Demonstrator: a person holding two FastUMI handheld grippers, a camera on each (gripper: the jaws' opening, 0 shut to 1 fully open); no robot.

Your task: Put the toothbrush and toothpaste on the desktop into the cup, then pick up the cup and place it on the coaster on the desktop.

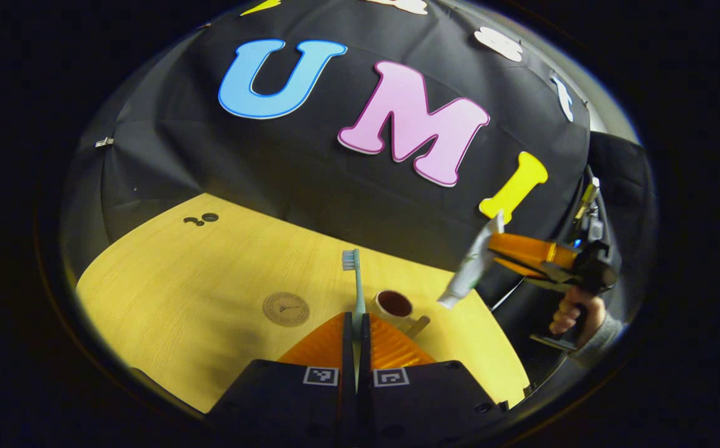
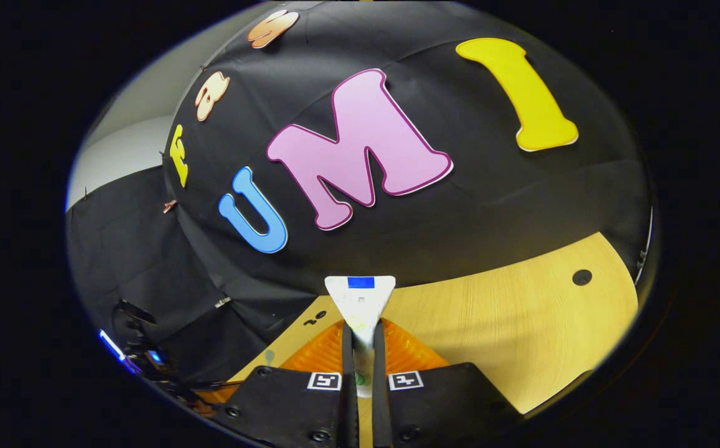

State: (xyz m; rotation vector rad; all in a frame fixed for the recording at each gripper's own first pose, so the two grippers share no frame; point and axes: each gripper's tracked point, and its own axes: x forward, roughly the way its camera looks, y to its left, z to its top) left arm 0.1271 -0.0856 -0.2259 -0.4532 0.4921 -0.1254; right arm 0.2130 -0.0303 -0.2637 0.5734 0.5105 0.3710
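In the left gripper view my left gripper (image 1: 356, 323) is shut on a pale green toothbrush (image 1: 355, 280), which stands upright with its bristles on top. Beyond it on the wooden desktop (image 1: 198, 292) sits a white cup (image 1: 395, 306) with a dark inside, and a round brown coaster (image 1: 285, 309) lies to its left. At the right, a hand holds my right gripper (image 1: 494, 252) above the desk, shut on a white toothpaste tube (image 1: 470, 269) that hangs tilted, cap down. In the right gripper view the tube's flat crimped end (image 2: 360, 303) sticks up between the orange fingers (image 2: 409, 351) of my right gripper (image 2: 363, 345).
Small dark holes mark the desktop at its far left (image 1: 201, 219) and, in the right gripper view, at its right (image 2: 582, 277). The black cloth wall stands close behind the desk. Dark equipment with blue lights (image 2: 142, 354) sits low at the left of the right gripper view.
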